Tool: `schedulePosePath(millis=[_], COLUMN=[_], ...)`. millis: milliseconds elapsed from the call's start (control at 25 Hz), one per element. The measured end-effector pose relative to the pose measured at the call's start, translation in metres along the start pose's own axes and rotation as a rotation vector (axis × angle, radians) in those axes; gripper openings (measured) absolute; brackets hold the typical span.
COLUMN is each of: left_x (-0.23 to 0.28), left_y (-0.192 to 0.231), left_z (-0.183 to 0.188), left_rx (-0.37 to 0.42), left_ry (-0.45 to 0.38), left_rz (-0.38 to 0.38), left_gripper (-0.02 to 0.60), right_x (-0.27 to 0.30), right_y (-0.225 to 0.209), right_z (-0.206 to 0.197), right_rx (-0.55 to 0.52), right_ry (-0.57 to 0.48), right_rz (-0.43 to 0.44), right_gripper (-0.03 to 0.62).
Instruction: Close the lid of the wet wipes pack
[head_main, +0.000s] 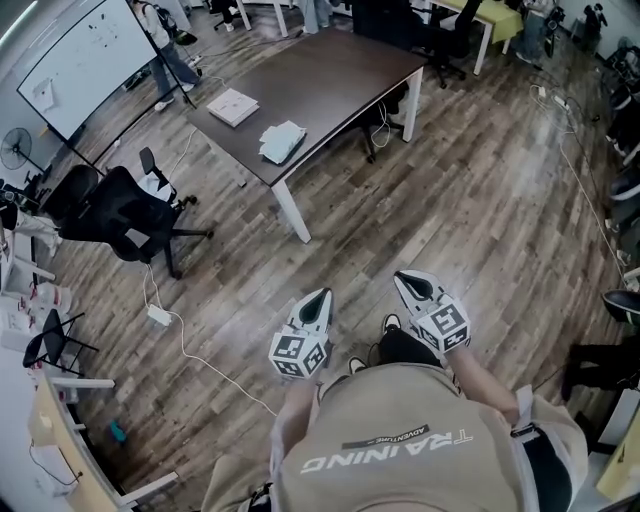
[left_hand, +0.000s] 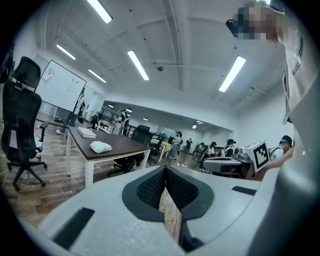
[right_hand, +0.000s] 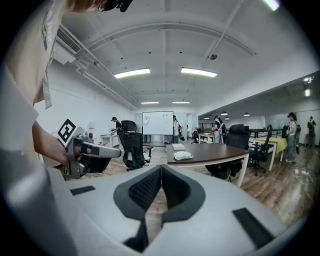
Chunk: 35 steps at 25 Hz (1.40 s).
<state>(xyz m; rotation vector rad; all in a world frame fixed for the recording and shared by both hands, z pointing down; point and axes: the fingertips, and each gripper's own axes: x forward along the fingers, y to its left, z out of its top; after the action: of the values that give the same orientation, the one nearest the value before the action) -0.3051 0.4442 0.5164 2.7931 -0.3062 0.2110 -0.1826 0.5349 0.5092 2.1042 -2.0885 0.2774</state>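
The wet wipes pack (head_main: 282, 141) lies pale and crumpled near the front edge of a dark brown table (head_main: 340, 75), far ahead of me. It also shows small in the left gripper view as the pack (left_hand: 101, 146) and in the right gripper view as the pack (right_hand: 183, 155). My left gripper (head_main: 318, 301) and right gripper (head_main: 412, 284) are held close to my body over the wooden floor, well short of the table. Both are shut with nothing between the jaws. The left gripper (left_hand: 164, 171) and right gripper (right_hand: 161, 170) show their tips meeting.
A white booklet (head_main: 232, 106) lies on the table beyond the pack. A black office chair (head_main: 125, 212) stands left of the table, with a cable and power strip (head_main: 159, 315) on the floor. A whiteboard (head_main: 85, 60) stands far left. Several people stand in the background.
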Motion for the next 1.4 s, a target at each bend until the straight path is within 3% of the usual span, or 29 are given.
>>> schedulePosePath(millis=[320,600,960,1200,1400], left_x=[0.056,0.123,0.194,0.188,0.195], left_y=[0.014,0.034,0.053,0.076,0.09], left_z=[0.011,0.03,0.029,0.02,0.017], left_rx=[0.0,0.056,0.034,-0.029,-0.043], left_ry=[0.04,0.076,0.088,0.114,0.135], left_rz=[0.014,0.044,0.12,0.211,0.212], left_gripper=[0.009,0.009,0.009,0.009,0.009], right_x=[0.037,0.076,0.128,0.154,0.179], right_y=[-0.045,-0.105,-0.182,-0.185,-0.187], right_z=[-0.003,-0.02,-0.012,-0.008,-0.016], right_rx=[0.031,0.078,0.012,0.06,0.061], right_ry=[0.003,0.017,0.023,0.031,0.058], right_rz=[0.043,0.078,0.167,0.237,0.262], right_gripper=[0.014,0.014,0.014,0.014,0.014])
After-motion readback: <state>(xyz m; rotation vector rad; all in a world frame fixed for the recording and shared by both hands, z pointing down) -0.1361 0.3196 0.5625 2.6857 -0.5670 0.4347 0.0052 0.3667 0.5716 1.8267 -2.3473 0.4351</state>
